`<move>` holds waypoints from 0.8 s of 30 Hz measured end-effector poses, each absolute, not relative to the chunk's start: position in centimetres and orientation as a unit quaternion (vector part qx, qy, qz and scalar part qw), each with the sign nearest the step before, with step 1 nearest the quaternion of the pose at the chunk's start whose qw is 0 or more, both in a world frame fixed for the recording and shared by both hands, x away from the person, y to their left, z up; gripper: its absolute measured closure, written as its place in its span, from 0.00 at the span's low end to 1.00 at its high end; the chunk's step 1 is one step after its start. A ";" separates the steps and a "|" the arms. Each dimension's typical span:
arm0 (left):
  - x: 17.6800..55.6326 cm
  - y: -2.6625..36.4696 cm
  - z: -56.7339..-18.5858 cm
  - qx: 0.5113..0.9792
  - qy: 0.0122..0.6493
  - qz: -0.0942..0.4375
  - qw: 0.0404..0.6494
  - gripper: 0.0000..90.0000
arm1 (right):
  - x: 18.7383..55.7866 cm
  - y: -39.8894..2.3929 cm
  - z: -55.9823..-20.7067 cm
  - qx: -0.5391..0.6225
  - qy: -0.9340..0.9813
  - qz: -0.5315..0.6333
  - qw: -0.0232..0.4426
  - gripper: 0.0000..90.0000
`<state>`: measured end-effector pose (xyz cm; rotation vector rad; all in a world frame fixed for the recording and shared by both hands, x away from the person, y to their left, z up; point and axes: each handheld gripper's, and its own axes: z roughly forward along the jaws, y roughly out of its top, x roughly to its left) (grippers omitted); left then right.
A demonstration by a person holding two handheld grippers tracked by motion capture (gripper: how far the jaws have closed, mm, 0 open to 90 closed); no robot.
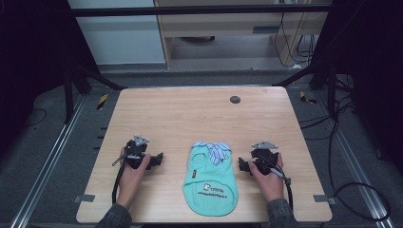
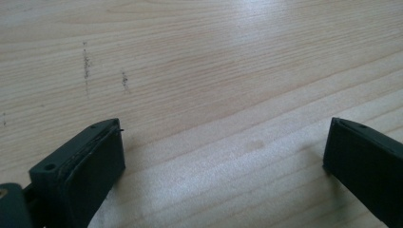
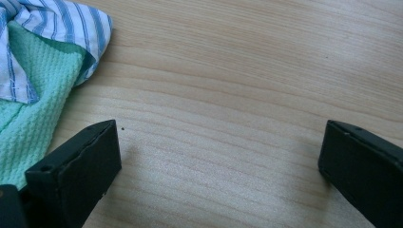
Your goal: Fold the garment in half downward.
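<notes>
Wooden table (image 1: pixel 199 114), mostly bare, with a small dark disc (image 1: pixel 235 99) near the far edge. A small mint-green garment (image 1: pixel 210 183) with a blue-striped white collar (image 1: pixel 213 149) lies flat at the near middle, collar away from the person, hem by the near edge, between the two grippers. Judged light, soft and limp; waffle-knit body should not slip in the jaws, but it will sag and fold when lifted. Best holds are probably the side edges or shoulders, a thin pinch at each. Left gripper (image 1: pixel 142 159) rests on the table well left of the garment, jaws wide apart, empty. Right gripper (image 1: pixel 254 163) just beside the garment's right edge, jaws wide, empty.
</notes>
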<state>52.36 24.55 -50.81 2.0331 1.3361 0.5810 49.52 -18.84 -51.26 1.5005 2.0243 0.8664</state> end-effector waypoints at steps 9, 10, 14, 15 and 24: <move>51.9 24.5 -50.8 0.775 0.502 0.218 0.316 0.00 | 49.5 -18.8 -51.3 0.547 0.739 0.316 0.236 0.01; 51.8 24.5 -50.8 0.776 0.500 0.217 0.316 0.00 | 49.5 -18.9 -51.3 0.546 0.739 0.316 0.236 0.00; 51.7 24.4 -50.8 0.780 0.493 0.218 0.318 0.00 | 49.5 -18.9 -51.3 0.544 0.741 0.318 0.232 0.01; 51.7 24.4 -50.8 0.780 0.493 0.218 0.318 0.01 | 49.5 -18.9 -51.3 0.544 0.741 0.318 0.232 0.01; 51.4 23.6 -50.3 0.797 0.468 0.217 0.314 0.04 | 49.4 -19.1 -51.0 0.535 0.744 0.324 0.236 0.13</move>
